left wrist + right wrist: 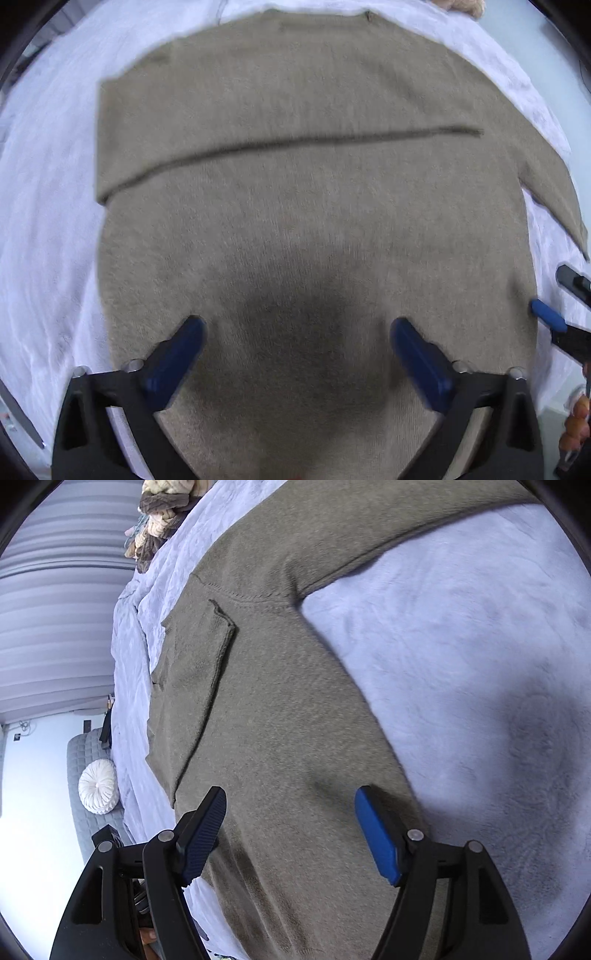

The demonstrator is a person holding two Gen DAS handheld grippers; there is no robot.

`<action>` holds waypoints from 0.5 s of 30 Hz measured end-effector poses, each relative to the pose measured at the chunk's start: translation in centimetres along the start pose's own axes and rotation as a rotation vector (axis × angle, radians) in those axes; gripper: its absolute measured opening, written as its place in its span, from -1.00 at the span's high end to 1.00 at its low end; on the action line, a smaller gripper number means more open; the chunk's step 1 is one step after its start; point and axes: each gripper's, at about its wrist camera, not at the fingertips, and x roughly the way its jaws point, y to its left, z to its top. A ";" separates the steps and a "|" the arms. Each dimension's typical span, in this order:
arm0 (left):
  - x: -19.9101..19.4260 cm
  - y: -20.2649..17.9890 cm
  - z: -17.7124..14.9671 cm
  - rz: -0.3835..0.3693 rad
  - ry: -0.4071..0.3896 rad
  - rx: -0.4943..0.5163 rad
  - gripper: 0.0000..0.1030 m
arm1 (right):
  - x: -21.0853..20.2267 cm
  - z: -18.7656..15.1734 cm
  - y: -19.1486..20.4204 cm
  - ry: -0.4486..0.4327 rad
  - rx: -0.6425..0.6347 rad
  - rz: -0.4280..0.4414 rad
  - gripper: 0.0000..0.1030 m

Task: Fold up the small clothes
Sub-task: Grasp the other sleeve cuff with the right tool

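A: Where's the garment?

B: Olive-brown knit sweater [295, 192], lying flat on the pale lavender plush blanket [48, 240] over the bed. One sleeve [195, 672] is folded across the body, its cuff near the neckline. The other sleeve [388, 528] lies out straight on the blanket, unfolded.

A: So progress?

B: Early, I'd judge. One sleeve in; the second sleeve and the body folds are left.

A: Left gripper [297, 332]?

B: Pointing straight down over the lower body of the sweater, dark shadow beneath. Blue pads wide apart, nothing between them, no cloth pinched.

A: Right gripper [291, 830]?

B: Angled down over the sweater's side edge, near the hem end. Jaws parted, fabric under them but not clamped. From the left wrist view its blue tip shows at the sweater's edge.

A: Anything else?

B: Heap of tan and brown knitted clothes [162, 513] at the far end of the bed; round white pleated cushion [98, 786] on a grey quilted seat beyond.
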 end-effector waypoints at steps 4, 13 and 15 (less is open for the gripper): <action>-0.2 -1.9 -0.2 0.015 0.002 0.059 -0.97 | -0.8 -0.1 -1.1 -0.015 0.022 0.005 -0.47; 1.4 -6.9 3.5 -0.033 0.039 0.026 -0.97 | -4.4 2.5 -4.4 -0.117 0.081 -0.005 -0.47; 1.6 -7.5 4.1 -0.041 0.040 0.015 -0.97 | -6.2 3.9 -6.0 -0.170 0.115 -0.010 -0.47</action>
